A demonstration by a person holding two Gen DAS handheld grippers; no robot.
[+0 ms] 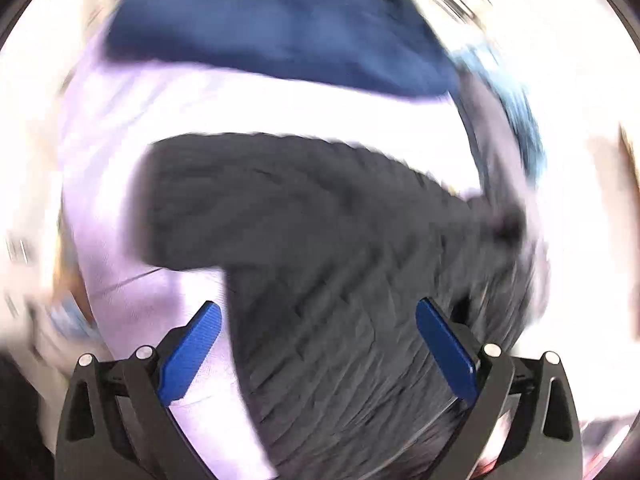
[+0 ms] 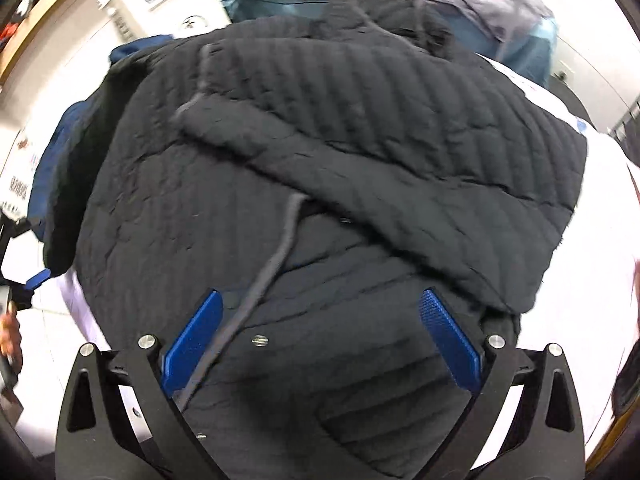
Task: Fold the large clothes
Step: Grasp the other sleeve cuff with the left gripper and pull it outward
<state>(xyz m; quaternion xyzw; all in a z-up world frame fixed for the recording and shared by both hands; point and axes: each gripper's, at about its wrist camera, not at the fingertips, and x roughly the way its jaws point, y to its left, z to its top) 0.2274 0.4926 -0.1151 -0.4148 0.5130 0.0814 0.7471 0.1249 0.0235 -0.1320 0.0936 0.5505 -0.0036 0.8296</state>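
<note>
Both tools, left and right, agape.

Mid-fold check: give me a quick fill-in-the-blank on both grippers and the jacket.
1. The quilted jacket is ____ in colour.
2. The right gripper has its jaws ____.
3. The left gripper holds ____ between its jaws.
4. The pads on the fingers are ____.

Missing words: black; open; nothing; blue
</note>
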